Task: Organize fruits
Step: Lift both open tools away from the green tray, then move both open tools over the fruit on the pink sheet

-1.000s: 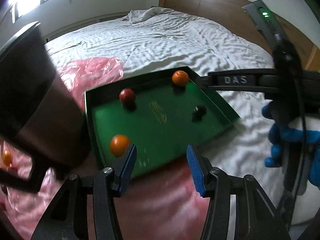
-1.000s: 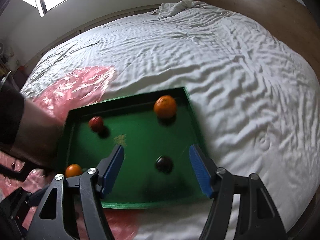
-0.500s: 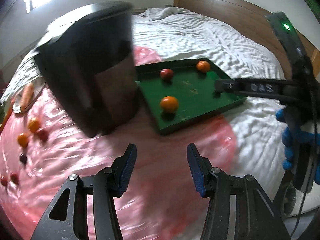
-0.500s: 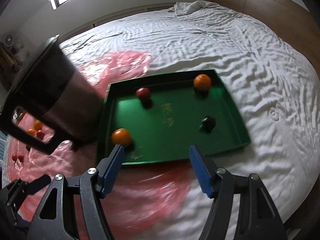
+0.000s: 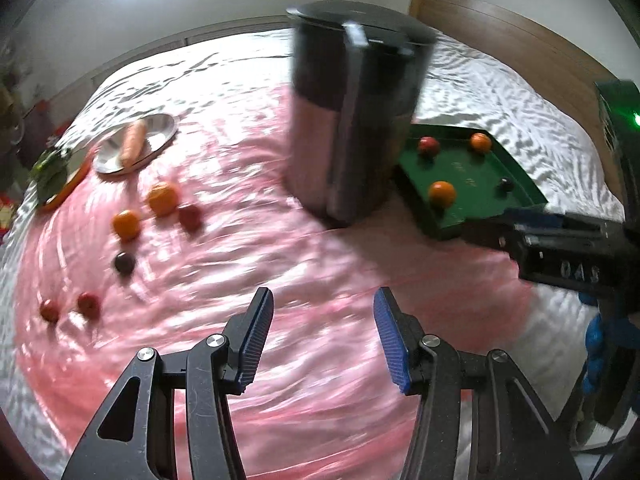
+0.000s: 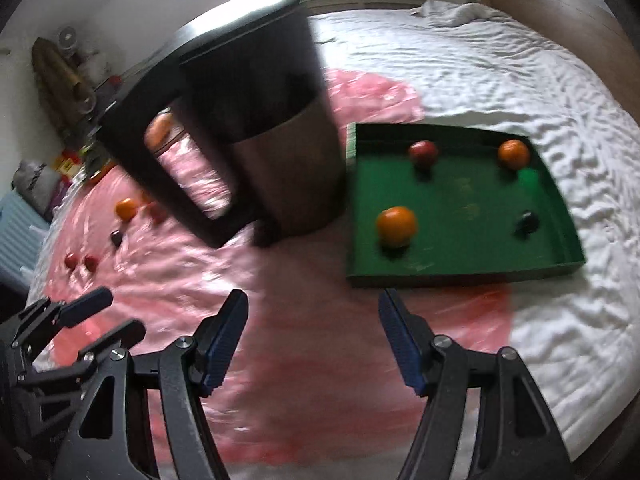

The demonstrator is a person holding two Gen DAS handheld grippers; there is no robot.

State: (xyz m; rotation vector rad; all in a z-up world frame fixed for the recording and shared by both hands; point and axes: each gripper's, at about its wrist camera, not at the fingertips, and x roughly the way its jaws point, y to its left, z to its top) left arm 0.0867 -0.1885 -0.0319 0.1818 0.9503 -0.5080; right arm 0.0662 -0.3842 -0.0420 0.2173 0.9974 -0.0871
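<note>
A green tray (image 6: 560, 200) lies on the bed and holds two oranges (image 6: 396, 221), a red fruit (image 6: 423, 151) and a dark fruit (image 6: 527, 221). It also shows in the left wrist view (image 5: 524, 188). Several loose fruits lie on the pink sheet at the left: oranges (image 5: 162, 198), red fruits (image 5: 89, 305) and a dark one (image 5: 124, 262). My left gripper (image 5: 322, 338) is open and empty above the pink sheet. My right gripper (image 6: 314, 338) is open and empty, in front of the tray.
A tall dark bin (image 5: 352, 120) stands on the pink sheet (image 5: 280, 280) between the loose fruits and the tray. A metal plate (image 5: 160, 136) with a carrot (image 5: 133, 142) and a plate of greens (image 5: 54, 172) lie at the far left. A wooden headboard (image 5: 520, 44) is behind.
Both grippers have pulled back and swung left from the tray. The bin and the loose fruits on the pink sheet have come into view. Both grippers stay open.
</note>
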